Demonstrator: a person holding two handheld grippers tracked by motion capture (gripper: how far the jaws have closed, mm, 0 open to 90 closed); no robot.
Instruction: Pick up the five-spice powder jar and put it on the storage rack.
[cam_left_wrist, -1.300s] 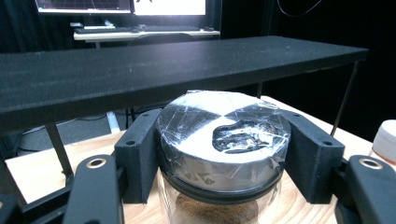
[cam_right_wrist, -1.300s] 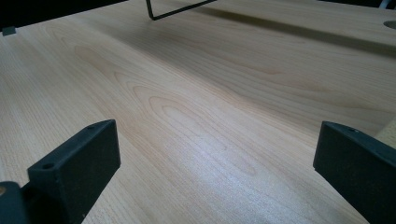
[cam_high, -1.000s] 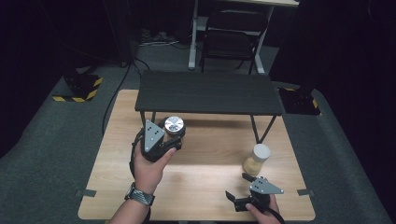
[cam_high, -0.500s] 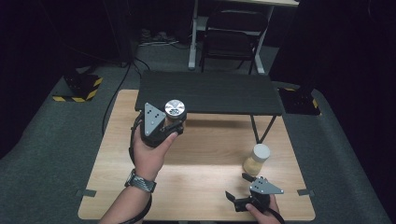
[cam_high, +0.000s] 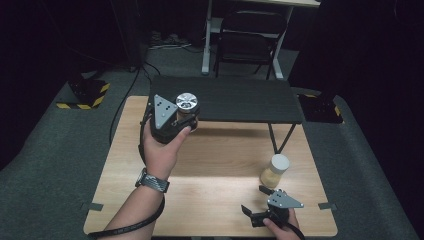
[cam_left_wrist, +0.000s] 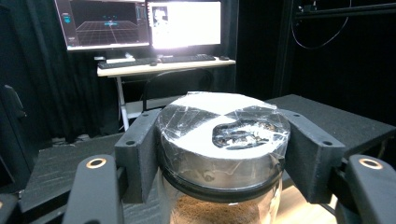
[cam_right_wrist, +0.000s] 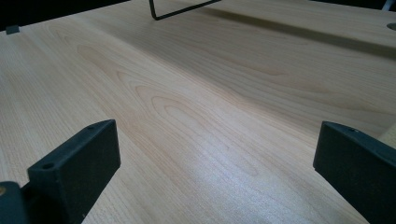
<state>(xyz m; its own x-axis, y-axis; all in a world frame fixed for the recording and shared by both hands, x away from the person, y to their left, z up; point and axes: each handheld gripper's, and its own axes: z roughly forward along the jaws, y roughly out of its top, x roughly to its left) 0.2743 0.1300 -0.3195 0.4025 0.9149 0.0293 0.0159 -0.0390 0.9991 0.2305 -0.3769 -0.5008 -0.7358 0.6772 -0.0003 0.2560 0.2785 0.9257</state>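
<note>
My left gripper (cam_high: 184, 116) is shut on a glass jar (cam_high: 186, 104) with a shiny silver lid, held up in the air at the left front edge of the black raised shelf (cam_high: 240, 100). In the left gripper view the jar (cam_left_wrist: 223, 144) sits clamped between both jaws, brown powder showing through the glass below the lid. A second jar (cam_high: 276, 171) with a white lid and tan contents stands on the wooden table at the right. Just in front of it, near the table's front edge, my right gripper (cam_high: 254, 201) rests open, with bare wood (cam_right_wrist: 210, 121) between its jaws.
The black shelf stands on thin wire legs (cam_high: 278, 140) across the back of the wooden table (cam_high: 210, 200). Behind the table are a dark chair (cam_high: 247, 45) and a desk with lit monitors (cam_left_wrist: 140, 23). Grey carpet surrounds the table.
My left gripper has lifted the silver-lidded jar up and away, from over the table's middle left to the shelf's front edge. The right gripper and the white-lidded jar have stayed put.
</note>
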